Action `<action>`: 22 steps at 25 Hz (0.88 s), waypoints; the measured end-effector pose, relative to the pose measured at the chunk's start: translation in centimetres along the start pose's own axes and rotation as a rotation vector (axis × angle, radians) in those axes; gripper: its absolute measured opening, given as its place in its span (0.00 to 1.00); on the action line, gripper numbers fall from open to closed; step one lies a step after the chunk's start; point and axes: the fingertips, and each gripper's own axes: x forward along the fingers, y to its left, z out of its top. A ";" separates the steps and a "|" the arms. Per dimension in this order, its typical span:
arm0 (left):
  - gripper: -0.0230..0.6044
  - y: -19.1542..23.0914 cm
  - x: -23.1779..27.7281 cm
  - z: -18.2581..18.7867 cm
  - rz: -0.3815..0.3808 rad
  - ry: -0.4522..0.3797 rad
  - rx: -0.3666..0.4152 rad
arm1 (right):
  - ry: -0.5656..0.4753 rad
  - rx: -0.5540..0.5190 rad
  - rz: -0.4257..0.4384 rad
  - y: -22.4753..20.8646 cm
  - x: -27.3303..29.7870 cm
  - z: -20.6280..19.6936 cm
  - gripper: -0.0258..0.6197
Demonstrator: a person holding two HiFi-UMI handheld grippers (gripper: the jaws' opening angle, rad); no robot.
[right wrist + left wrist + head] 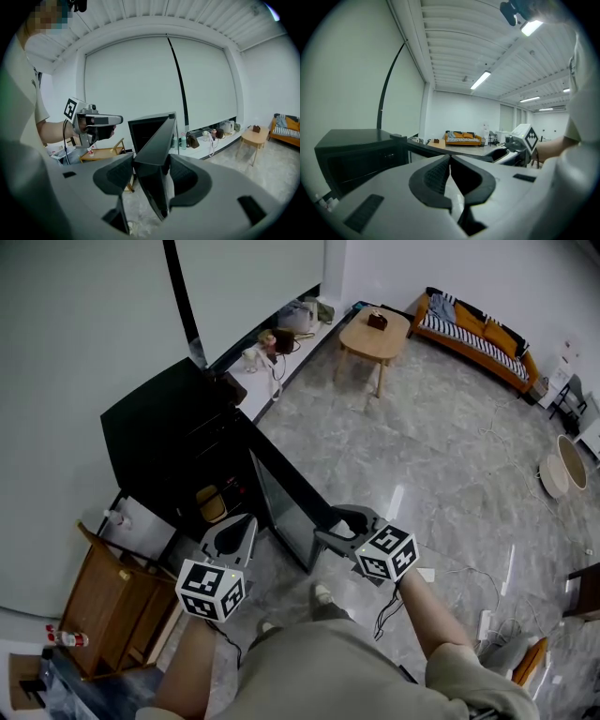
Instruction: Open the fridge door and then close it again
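Observation:
A small black fridge point(164, 442) stands by the left wall. Its door point(286, 488) is swung open and juts out toward me. My right gripper point(330, 529) grips the door's free edge. In the right gripper view the dark door edge point(157, 136) fills the gap between the two pads of my right gripper point(151, 173), and both press on it. My left gripper point(232, 532) hovers in front of the open fridge, shut with nothing in it. In the left gripper view the tips of my left gripper point(450, 160) meet, with the fridge point(356, 154) to the left.
A wooden side table point(108, 601) stands left of me, with a small bottle point(70, 638) nearby. A low white shelf point(272, 348) with bags runs along the wall behind the fridge. A wooden coffee table point(375, 334) and an orange sofa point(478, 334) stand farther off. Cables point(487, 620) lie on the floor at the right.

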 end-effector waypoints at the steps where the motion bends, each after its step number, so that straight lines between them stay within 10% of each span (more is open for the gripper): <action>1: 0.05 0.1 -0.4 -0.1 0.003 0.000 -0.002 | -0.003 0.008 0.003 0.4 0.1 0.0 0.39; 22: 0.05 3.2 -5.8 -2.6 0.079 0.003 -0.037 | -0.002 0.047 0.124 7.9 4.1 0.6 0.40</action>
